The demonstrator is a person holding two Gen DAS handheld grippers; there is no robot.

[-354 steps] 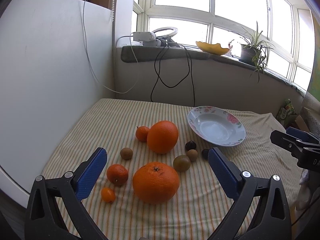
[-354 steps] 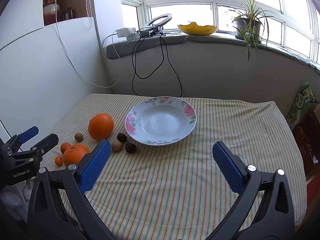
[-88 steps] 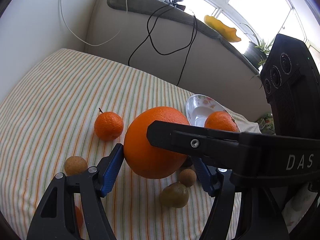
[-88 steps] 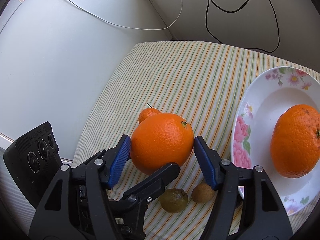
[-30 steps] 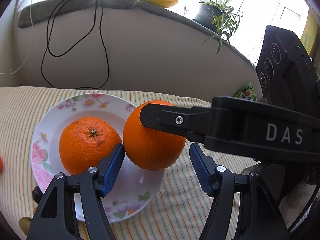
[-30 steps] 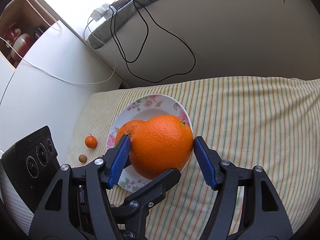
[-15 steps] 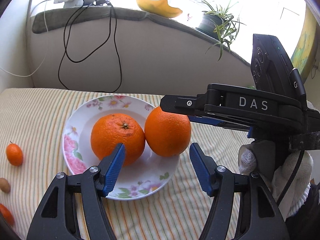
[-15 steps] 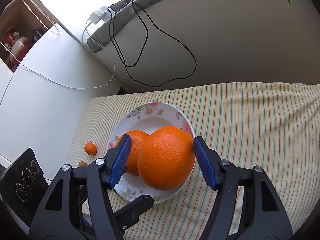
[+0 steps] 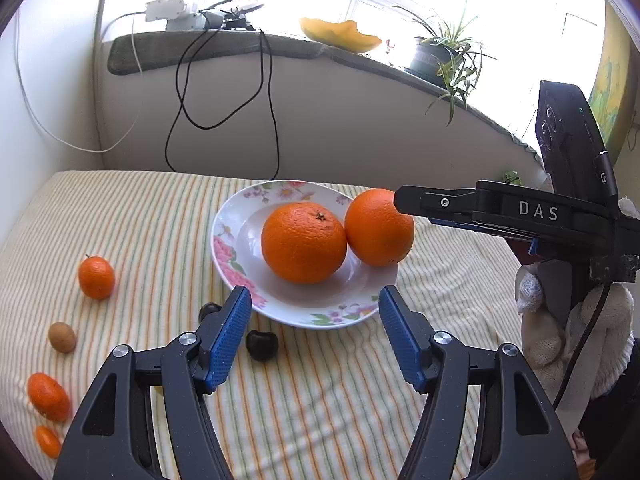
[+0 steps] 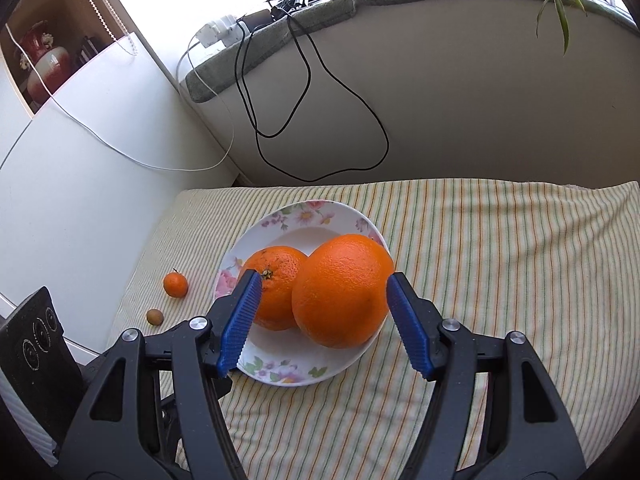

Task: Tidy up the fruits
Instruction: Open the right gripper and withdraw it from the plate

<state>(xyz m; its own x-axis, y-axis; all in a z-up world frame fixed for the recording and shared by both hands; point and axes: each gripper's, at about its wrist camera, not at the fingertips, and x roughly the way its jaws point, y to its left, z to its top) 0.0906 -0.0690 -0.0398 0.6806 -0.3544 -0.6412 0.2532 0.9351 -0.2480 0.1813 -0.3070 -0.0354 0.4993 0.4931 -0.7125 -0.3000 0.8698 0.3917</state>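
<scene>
Right tool (image 10: 320, 312) stands with its blue pads spread at either side of a big orange (image 10: 342, 290), which rests on the near-right rim of the flowered plate (image 10: 280, 216); whether the right pad touches the peel I cannot tell, and the left pad lies in front of the neighbouring fruit. Left tool (image 9: 314, 330) hangs spread and empty above the striped cloth (image 9: 160, 216), just short of the plate's near edge. On that plate (image 9: 230, 226) the second large orange (image 9: 303, 242) sits in the middle, touching the first (image 9: 378, 233). Left of the plate, well apart on the cloth, stands a mandarin (image 9: 96, 277) with a short stalk; nearer the camera lie another small mandarin (image 9: 48, 396) and a kumquat (image 9: 47, 441). A brown longan-like fruit (image 9: 62, 337) lies between the two mandarins. Two dark cherries (image 9: 262, 345) sit close by the plate's front rim, one partly hidden behind the left pad.
</scene>
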